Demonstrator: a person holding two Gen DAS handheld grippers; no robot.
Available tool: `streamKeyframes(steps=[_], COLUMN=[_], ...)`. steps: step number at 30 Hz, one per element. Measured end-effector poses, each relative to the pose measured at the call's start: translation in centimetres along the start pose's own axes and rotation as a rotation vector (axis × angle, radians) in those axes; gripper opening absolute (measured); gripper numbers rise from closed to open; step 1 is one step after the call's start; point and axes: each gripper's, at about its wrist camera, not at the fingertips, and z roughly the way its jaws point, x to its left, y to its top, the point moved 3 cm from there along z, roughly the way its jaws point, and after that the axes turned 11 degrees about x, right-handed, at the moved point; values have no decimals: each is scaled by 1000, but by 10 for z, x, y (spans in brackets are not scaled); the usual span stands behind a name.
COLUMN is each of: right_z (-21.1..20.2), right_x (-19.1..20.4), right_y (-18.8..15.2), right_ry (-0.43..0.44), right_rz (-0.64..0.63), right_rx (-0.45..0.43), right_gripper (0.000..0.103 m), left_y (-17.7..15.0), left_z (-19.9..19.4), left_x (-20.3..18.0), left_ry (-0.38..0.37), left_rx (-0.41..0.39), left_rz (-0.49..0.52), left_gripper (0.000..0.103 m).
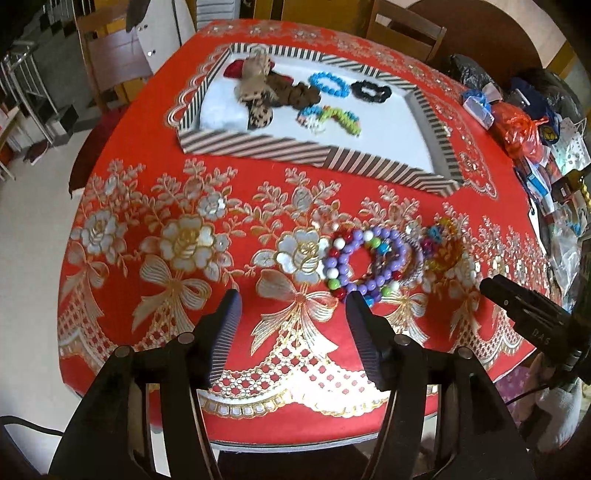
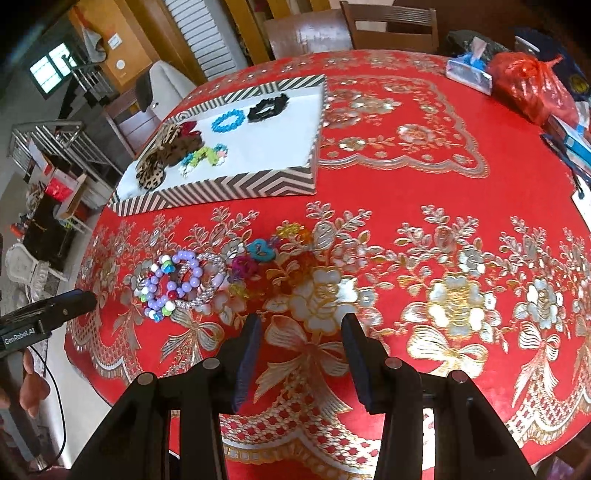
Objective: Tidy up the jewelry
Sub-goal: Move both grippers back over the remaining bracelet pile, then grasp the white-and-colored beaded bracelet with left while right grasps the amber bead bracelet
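Note:
A striped tray (image 1: 258,146) (image 2: 221,192) with a white floor holds scrunchies, a blue bead bracelet (image 1: 328,84) (image 2: 228,122) and a black scrunchie (image 1: 370,88) (image 2: 266,107). A pile of loose bracelets lies on the red tablecloth: purple beads (image 1: 369,258) (image 2: 173,284), a silver one (image 2: 210,291) and colourful charms (image 1: 441,243) (image 2: 258,254). My left gripper (image 1: 291,299) is open and empty, just in front of the pile. My right gripper (image 2: 301,325) is open and empty, right of the pile.
Clutter sits at the table's right side: a red plastic bag (image 1: 521,129) (image 2: 528,85), a tissue pack (image 2: 469,74) and boxes (image 1: 550,184). Wooden chairs (image 2: 391,26) stand behind the table. The table's front edge is close below both grippers.

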Motion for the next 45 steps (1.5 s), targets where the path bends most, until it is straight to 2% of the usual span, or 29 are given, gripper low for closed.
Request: streamKeyframes(steps=[10,14,19,25,29,32,36,38,39,40,43,45], right_z=[2,1,-2,1,5,13,27,36,41,42,43,41], right_x=[11,6,-2,-8,-10,-5,0,1,2,2,4,2], right_y=[10,11,11,12,18,27,40,46,47,47,48,47], right_ry=[4,6,15,23,27,21,-3,-35,-53,-73,-114,-110], right_rz=[-28,-11,10,23,24,2,-16,-29,-37,-49,-87,-93], right_rx=[5,4,-2,-2,0,3,12,17,25,14,15,16], right_gripper=[43,43,43,43,43,43,43,37,26,20,9,9], left_y=[15,27,43,53,56,58,59,60,60,61,60,59], left_z=[17,18,27,43,53,60,63,61,58,55,44,35], left_x=[-19,-35,-50,-66,-73,-75,-67,-63,-60,-58,-51,-45], left_ry=[-67,-110,-103,-65,-55,-36,-81,-100,-113,-126,-157,-176], left_rx=[38,58,93,112,128,134,147,146,145,143,129,121], left_rz=[53,24,-33,-32,-16,-2,-26,-36,-45,-50,-61,-68], left_gripper=[58,58,58,57,42,21,11,6,7,7,6,6])
